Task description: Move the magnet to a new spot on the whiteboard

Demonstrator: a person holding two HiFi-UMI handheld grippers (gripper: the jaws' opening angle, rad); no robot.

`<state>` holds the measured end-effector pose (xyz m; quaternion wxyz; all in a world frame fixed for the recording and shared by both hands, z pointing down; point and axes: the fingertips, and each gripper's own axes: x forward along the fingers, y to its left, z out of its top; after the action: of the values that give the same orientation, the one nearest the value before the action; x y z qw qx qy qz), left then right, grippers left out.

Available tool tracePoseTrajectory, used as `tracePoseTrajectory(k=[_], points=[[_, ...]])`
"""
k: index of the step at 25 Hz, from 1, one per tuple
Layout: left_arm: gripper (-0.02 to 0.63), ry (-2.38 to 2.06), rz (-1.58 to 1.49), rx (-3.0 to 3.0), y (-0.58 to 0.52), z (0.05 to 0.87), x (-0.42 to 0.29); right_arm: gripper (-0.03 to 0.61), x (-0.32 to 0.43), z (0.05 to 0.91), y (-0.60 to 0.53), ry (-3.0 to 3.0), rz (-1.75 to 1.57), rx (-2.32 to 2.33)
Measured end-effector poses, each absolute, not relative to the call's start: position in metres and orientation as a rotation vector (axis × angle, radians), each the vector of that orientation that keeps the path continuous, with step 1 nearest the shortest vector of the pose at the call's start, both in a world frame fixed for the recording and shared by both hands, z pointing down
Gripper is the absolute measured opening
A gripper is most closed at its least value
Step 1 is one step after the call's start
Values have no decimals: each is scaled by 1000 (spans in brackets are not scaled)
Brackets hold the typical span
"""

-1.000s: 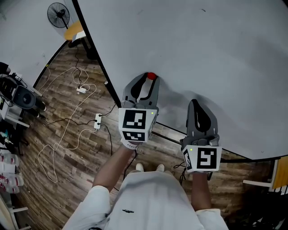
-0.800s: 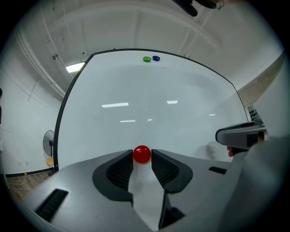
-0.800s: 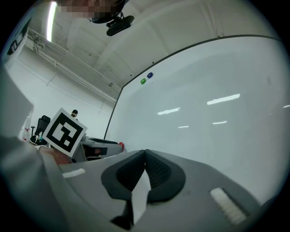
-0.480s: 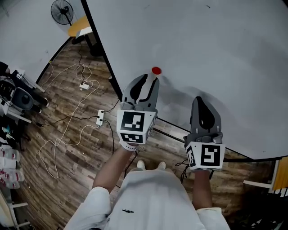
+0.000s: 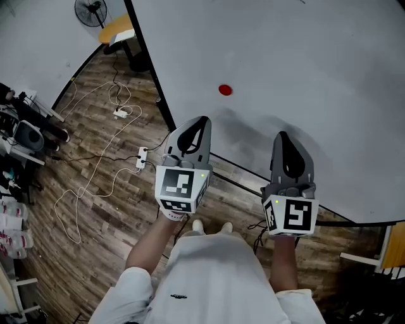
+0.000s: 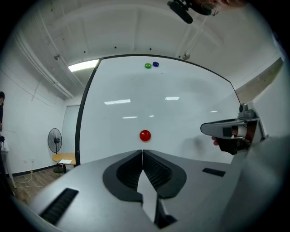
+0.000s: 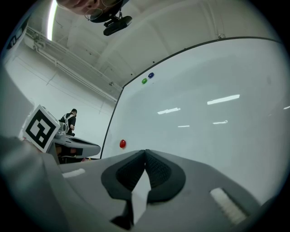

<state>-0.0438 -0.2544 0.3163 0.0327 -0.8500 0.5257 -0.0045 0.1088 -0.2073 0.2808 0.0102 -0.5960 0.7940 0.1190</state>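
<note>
The red magnet (image 5: 224, 90) sticks to the whiteboard (image 5: 316, 76) by itself, with nothing touching it. My left gripper (image 5: 204, 120) sits below and left of it, a short gap away. Its jaws are closing and meet with nothing between them. In the left gripper view the magnet (image 6: 145, 135) shows just above the joined tips of the left gripper (image 6: 142, 152). My right gripper (image 5: 283, 135) is off to the right, near the board's lower edge, shut and empty. The right gripper view has the magnet (image 7: 122, 143) far to the left of the right gripper (image 7: 145, 152).
A green magnet (image 6: 147, 65) and a blue magnet (image 6: 156, 64) sit high on the board. Cables (image 5: 95, 171) and a power strip (image 5: 140, 158) lie on the wooden floor at the left. A fan (image 5: 92, 11) and a yellow table (image 5: 117, 28) stand beyond the board's edge.
The left gripper has drawn back down from the red magnet, which stays on the board. Its jaws, apart around the magnet before, are now together. The right gripper has barely moved.
</note>
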Motion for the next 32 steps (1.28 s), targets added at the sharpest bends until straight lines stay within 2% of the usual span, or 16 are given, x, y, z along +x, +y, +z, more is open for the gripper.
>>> tracePoseTrajectory(k=[32], points=[[6, 1658, 68, -2655, -219, 333, -59, 11, 97, 316, -203, 2525, 299, -1831]])
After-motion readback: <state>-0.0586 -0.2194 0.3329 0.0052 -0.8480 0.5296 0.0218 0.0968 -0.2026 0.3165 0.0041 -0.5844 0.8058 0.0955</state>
